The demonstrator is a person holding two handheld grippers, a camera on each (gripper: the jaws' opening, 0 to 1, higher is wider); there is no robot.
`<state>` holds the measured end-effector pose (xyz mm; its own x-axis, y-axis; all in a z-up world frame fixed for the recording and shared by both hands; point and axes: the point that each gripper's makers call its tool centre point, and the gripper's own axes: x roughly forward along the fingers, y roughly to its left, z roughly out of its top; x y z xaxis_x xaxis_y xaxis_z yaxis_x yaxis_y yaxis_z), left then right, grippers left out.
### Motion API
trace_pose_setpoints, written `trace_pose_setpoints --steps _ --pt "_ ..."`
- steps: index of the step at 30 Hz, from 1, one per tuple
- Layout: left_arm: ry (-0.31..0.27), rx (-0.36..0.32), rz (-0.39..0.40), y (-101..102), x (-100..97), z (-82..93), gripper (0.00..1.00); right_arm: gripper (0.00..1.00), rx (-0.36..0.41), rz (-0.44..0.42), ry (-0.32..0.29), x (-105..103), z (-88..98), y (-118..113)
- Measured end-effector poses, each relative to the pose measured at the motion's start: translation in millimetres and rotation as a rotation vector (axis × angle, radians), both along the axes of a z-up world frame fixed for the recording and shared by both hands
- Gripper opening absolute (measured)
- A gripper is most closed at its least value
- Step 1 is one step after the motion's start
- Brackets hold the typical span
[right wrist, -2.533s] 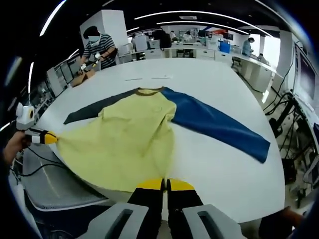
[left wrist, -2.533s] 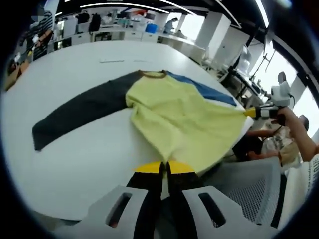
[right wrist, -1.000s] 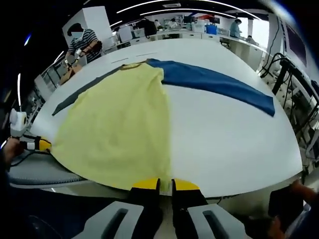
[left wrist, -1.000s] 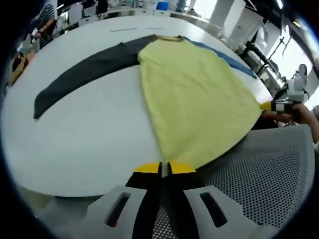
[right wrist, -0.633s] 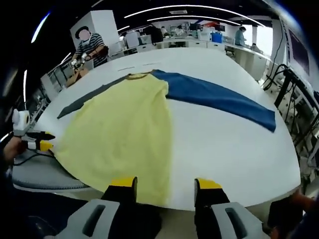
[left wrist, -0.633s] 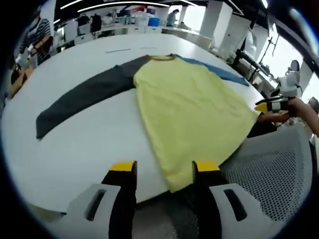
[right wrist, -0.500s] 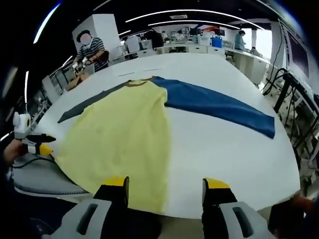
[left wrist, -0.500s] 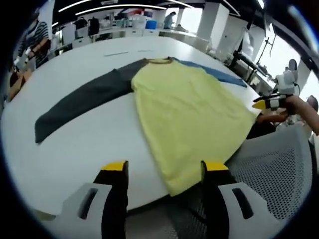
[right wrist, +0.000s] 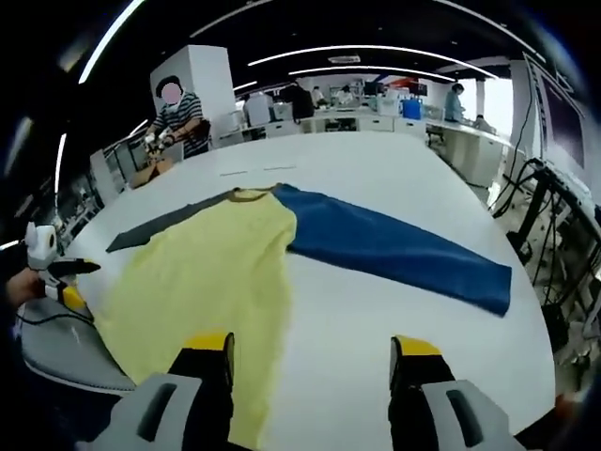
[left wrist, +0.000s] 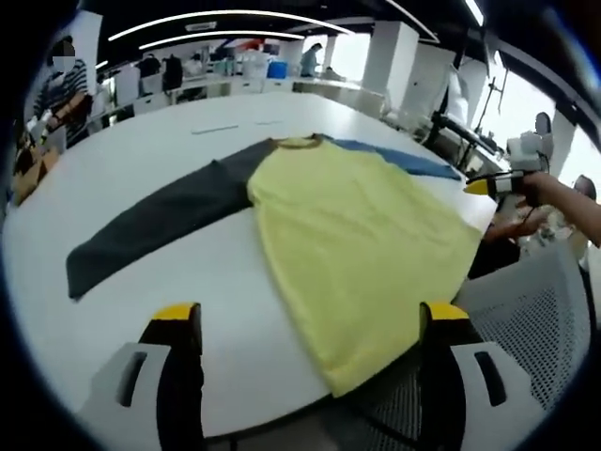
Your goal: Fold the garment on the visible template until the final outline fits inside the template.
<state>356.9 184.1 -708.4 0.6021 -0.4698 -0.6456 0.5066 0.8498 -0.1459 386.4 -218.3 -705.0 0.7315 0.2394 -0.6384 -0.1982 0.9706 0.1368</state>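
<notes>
Laid flat on the white round desk [left wrist: 150,141]: garment [left wrist: 357,235] with yellow body, dark grey sleeve [left wrist: 155,221] and blue sleeve [right wrist: 394,244] spread wide, brown collar far from the cameras, hem hanging just over the near edge; soft, matte knit, few wrinkles; no template outline discernible. Judged as spreading done, folding not yet begun; left tool [left wrist: 310,324] jaws wide apart, holding nothing; right tool [right wrist: 310,352] likewise apart and empty; next, probably pinching a sleeve end and carrying it across the body.
</notes>
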Motion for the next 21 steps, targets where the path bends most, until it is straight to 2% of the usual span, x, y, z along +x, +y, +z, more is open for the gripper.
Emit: trace_pose_setpoints --steps 4,8,14,21 --pt "-0.037 -0.007 -0.003 2.5 6.1 5.2 0.99 0.66 -0.022 -0.056 -0.007 12.2 0.0 -28.3" --pt "-0.044 -0.008 0.0 5.2 8.0 6.4 0.99 0.66 -0.039 -0.127 -0.016 22.3 -1.2 -59.6" --pt "-0.038 0.004 0.006 9.6 7.5 4.2 0.99 0.57 -0.038 -0.279 -0.026 36.7 -4.5 -112.4" --pt "-0.048 0.009 0.019 13.0 9.0 5.4 0.99 0.46 -0.043 -0.38 -0.033 42.8 -1.7 -136.7"
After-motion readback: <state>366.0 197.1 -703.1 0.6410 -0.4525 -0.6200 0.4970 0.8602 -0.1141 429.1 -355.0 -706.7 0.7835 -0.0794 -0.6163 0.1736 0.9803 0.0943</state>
